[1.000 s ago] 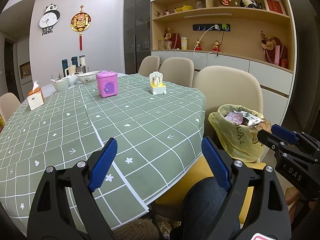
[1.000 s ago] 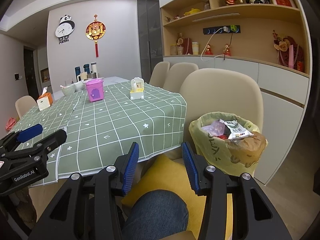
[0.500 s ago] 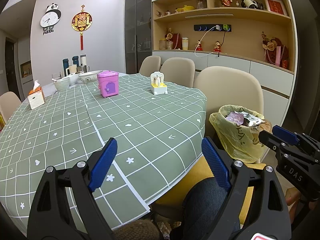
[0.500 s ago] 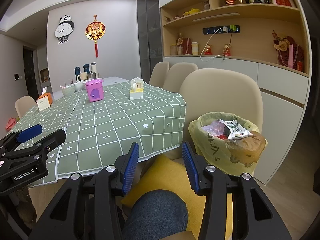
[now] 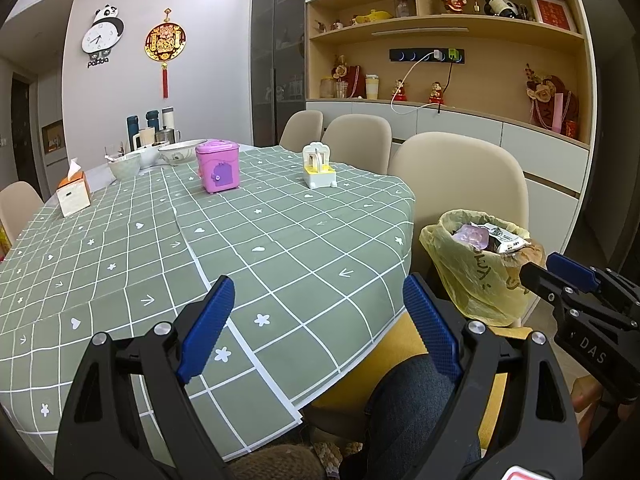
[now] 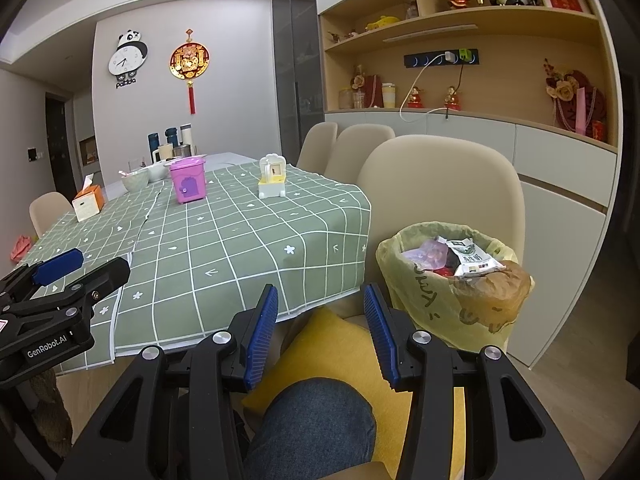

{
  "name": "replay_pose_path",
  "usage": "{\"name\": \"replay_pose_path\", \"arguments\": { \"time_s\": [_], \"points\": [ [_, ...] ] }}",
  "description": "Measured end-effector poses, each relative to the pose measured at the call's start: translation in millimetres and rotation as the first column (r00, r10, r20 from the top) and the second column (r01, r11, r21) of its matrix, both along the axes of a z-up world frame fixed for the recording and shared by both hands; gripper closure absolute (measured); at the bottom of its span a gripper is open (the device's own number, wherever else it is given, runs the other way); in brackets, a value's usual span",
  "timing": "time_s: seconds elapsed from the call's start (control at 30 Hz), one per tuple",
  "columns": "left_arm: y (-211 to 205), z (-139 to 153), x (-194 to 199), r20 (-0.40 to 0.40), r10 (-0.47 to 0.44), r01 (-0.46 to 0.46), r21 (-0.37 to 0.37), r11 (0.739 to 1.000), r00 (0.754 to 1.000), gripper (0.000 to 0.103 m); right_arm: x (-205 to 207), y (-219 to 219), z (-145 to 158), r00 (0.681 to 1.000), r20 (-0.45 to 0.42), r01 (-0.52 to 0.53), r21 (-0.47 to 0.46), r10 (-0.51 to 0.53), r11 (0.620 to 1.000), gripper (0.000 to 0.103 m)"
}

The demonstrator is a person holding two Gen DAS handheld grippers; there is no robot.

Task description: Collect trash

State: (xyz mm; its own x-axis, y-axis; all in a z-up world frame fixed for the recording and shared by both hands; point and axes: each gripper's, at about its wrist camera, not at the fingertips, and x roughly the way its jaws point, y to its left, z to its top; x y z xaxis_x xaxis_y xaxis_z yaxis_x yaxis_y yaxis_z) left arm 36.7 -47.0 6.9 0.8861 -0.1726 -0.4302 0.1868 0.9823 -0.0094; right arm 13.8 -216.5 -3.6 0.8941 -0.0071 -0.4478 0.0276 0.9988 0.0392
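On left gripper (image 6: 60, 276): "GenRobot.AI" lettering

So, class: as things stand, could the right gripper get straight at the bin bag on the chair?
Probably yes. The right gripper is open and empty, and the bin bag sits just ahead to its right on the chair. Nothing visible lies between them.

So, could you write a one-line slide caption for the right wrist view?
Open right gripper hovers over a yellow cushion, beside a full bin lined with a yellow bag.
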Motion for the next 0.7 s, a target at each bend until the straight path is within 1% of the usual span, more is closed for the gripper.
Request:
{"name": "replay_pose_path", "arguments": {
  "time_s": [0.37, 0.57, 0.7],
  "points": [
    [0, 1, -2, 0.017, 0.002, -0.002, 0.005, 1.000, 1.000, 0.021, 0, 1, -1, 1.000, -0.004, -0.002, -0.005, 0.002, 1.000, 0.060],
    [9, -5, 12, -0.045, 0.025, -0.027, -0.042, 0.999, 0.999, 0.021, 11, 4, -2, 1.000, -0.030, -0.005, -0.010, 0.004, 1.000, 0.060],
    [28, -6, 36, -0.104, 0.046, -0.049, -0.027, 0.998, 0.993, 0.021, 35, 17, 2, 0.998, -0.055, -0.046, -0.045, 0.043, 0.998, 0.060]
  ]
}}
